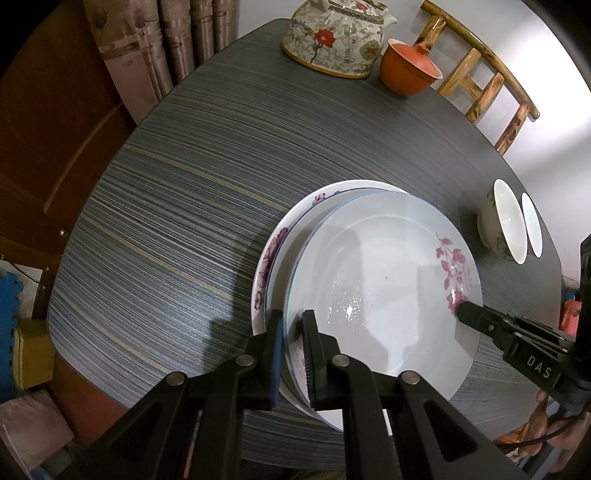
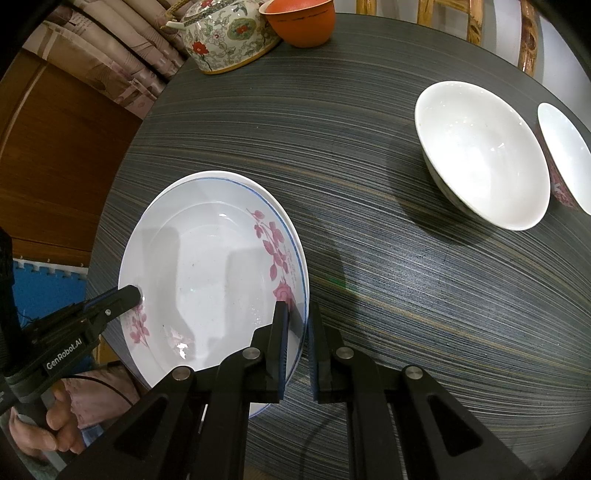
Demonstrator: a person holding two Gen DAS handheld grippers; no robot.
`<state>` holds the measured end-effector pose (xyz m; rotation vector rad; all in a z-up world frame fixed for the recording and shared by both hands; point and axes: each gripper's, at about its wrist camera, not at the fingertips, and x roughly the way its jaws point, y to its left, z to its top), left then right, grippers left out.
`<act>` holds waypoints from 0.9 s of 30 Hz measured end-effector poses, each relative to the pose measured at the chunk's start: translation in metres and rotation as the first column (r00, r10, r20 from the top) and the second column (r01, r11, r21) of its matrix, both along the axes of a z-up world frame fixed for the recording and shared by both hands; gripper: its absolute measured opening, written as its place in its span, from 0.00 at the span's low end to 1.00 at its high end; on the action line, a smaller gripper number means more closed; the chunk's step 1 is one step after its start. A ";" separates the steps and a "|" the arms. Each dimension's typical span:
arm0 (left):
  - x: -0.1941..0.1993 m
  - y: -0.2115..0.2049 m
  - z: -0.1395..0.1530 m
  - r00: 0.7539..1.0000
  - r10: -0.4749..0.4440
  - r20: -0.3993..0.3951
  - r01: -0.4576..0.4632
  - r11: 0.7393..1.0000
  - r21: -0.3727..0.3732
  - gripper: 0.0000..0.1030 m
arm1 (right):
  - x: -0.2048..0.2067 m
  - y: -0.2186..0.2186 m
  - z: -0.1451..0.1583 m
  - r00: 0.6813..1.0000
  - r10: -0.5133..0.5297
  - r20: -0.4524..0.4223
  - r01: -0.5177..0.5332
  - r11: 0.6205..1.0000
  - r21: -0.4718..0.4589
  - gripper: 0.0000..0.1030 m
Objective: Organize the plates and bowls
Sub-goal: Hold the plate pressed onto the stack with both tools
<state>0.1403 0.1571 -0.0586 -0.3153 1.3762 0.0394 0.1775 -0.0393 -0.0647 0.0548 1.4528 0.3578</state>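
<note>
**Top plate held at both rims**

My left gripper (image 1: 293, 325) is clamped on the top plate's (image 1: 384, 295) near-left rim; my right gripper (image 2: 298, 317) straddles the opposite rim, pinching it, I judge; the plate sits skewed rightward on the stack (image 1: 295, 229); bowls (image 2: 484, 155) stand well apart, nearer my right.

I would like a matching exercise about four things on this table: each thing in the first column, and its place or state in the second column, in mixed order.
Things:
1. top plate
2. orange cup
3. floral teapot
4. larger white bowl

Places or states:
A. held at its rim by both grippers
B. empty, alone on the table's right part
C. at the far edge, next to the curtain
D. at the far edge, right of the teapot

Pairs: 1-A, 2-D, 3-C, 4-B
</note>
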 end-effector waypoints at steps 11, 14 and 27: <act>0.000 0.002 0.000 1.000 -0.004 0.002 0.004 1.000 0.001 0.10 | 0.001 0.001 0.000 1.000 0.003 0.000 -0.003 1.000 -0.002 0.11; 0.000 0.003 0.000 1.000 -0.004 0.003 0.004 1.000 -0.001 0.10 | 0.001 0.000 0.000 1.000 0.003 -0.001 -0.003 1.000 -0.002 0.11; 0.000 0.003 0.001 1.000 -0.003 0.004 0.003 1.000 -0.003 0.10 | 0.001 0.000 -0.001 1.000 0.006 0.000 -0.006 1.000 -0.006 0.12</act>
